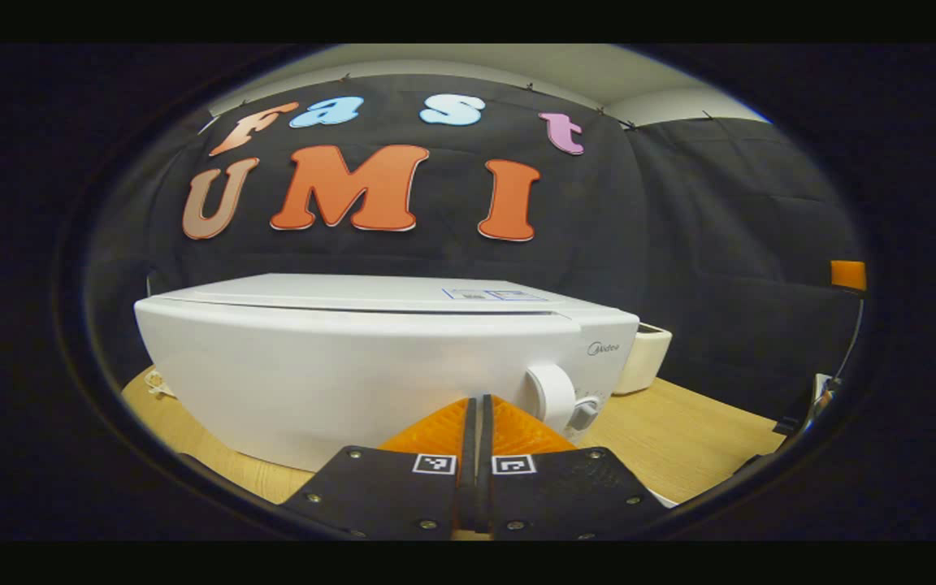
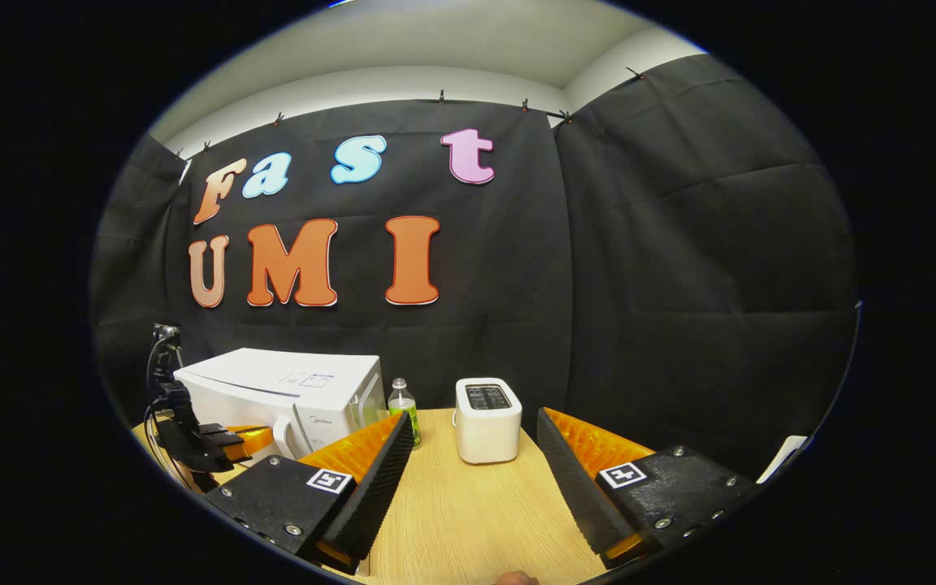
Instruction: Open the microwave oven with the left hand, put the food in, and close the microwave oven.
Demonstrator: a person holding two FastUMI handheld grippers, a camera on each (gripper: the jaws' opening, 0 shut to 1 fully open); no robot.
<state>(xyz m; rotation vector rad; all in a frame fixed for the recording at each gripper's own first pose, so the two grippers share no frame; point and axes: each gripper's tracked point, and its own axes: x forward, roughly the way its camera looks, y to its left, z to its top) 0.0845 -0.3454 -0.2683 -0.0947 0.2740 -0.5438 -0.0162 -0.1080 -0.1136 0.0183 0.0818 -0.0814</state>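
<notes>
Indoors, wooden table (image 2: 468,512) against black-draped wall – closed microwave (image 1: 354,366), toaster (image 2: 487,418), left claw (image 1: 477,422) shut empty, right claw (image 2: 474,439) wide open.

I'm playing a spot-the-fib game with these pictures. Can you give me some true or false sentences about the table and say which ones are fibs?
1. The microwave door is closed. True.
2. The toaster has bread sticking out of it. False: its slots look empty.
3. The right gripper has its jaws spread wide. True.
4. The left gripper has its jaws wide open. False: they are shut together, holding nothing.
5. A bottle stands between the microwave and the toaster. True.
</notes>
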